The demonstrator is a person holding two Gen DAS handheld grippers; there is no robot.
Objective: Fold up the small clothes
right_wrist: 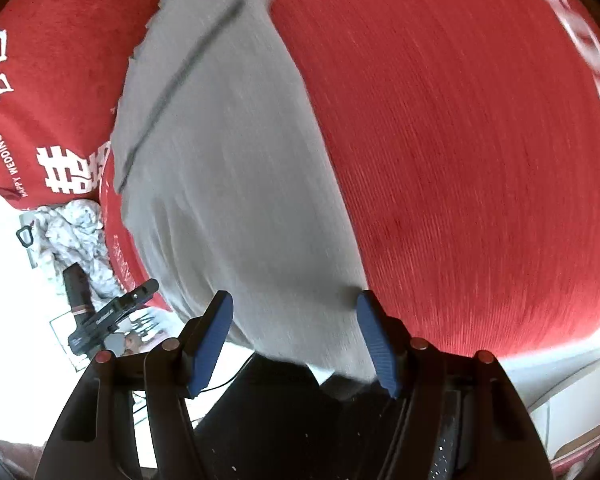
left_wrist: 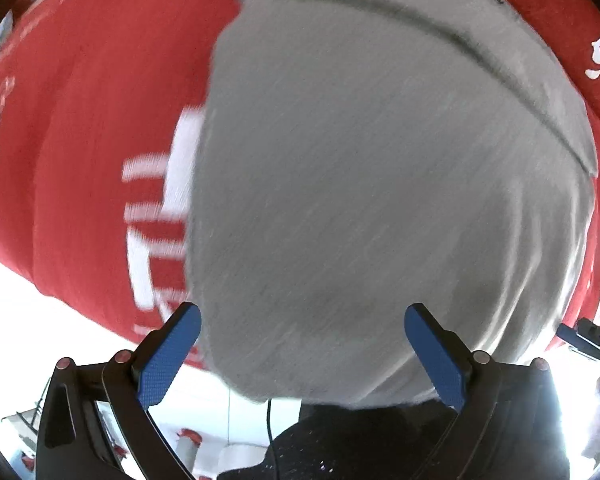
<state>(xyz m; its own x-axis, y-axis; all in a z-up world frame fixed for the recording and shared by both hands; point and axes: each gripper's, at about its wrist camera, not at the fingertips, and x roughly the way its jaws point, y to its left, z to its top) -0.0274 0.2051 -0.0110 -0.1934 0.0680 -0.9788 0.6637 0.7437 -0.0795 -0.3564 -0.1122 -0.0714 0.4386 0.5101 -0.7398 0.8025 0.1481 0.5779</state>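
Observation:
A grey knit garment (left_wrist: 360,184) lies flat on a red cloth (left_wrist: 100,120) with white lettering. It fills most of the left wrist view, with a dark seam line near its far edge. My left gripper (left_wrist: 302,316) is open, its blue pads (left_wrist: 172,356) spread over the garment's near edge. In the right wrist view the same garment (right_wrist: 228,184) runs from top centre down to the near edge. My right gripper (right_wrist: 294,304) is open over the garment's near right corner, holding nothing. The view is motion-blurred.
The red cloth (right_wrist: 460,160) spreads wide to the right. A crumpled pale patterned garment (right_wrist: 80,236) lies at the left beyond the cloth's edge. The other gripper (right_wrist: 108,312) shows beside it. Dark clothing of the person (right_wrist: 268,412) is below the table edge.

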